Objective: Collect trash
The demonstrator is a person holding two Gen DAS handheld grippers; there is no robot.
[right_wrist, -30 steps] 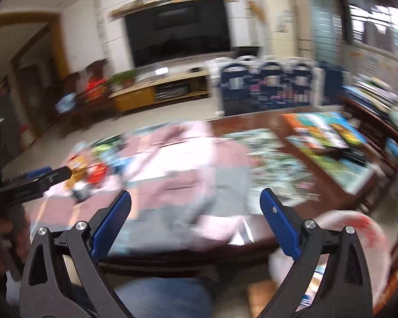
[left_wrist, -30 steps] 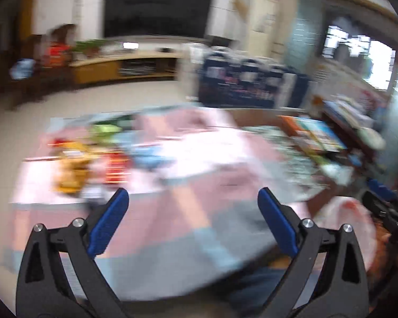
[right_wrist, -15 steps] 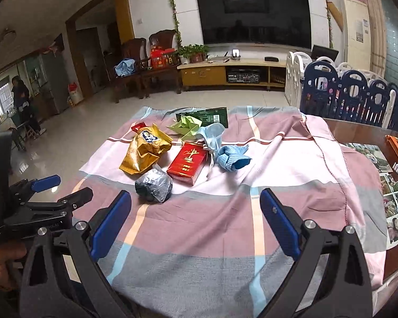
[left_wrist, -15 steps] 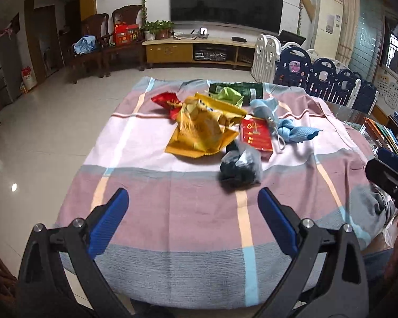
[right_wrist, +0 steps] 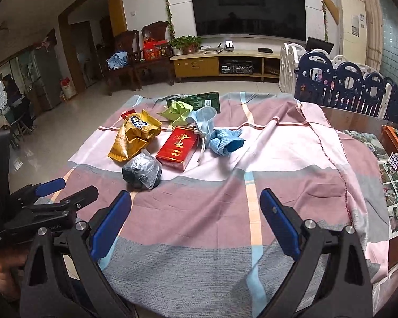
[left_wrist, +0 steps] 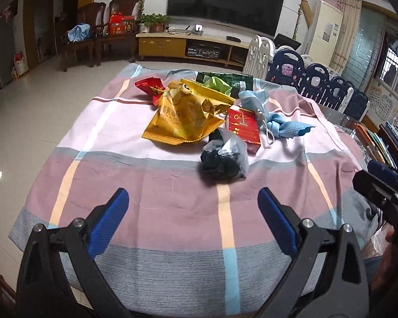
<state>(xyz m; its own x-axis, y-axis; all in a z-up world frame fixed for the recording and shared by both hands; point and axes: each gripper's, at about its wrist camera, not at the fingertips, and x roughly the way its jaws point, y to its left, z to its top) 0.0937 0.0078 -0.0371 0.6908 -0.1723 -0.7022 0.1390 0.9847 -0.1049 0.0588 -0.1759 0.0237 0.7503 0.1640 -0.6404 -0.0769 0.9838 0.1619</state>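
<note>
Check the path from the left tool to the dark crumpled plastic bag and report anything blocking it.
Nothing visible blocks it. The left tool is open, and only bare striped tablecloth lies between it and the dark crumpled plastic bag. The yellow snack bag and red box sit beyond it.

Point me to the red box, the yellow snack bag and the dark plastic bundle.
red box [right_wrist: 178,144], right wrist view, middle of its top face
yellow snack bag [left_wrist: 184,115], left wrist view, centre of its front
dark plastic bundle [left_wrist: 224,157], left wrist view, its middle

A dark television [right_wrist: 248,9] hangs far ahead of the gripper; wooden chairs [right_wrist: 130,53] ahead-left, a blue-and-white playpen fence [right_wrist: 350,87] ahead-right.
</note>
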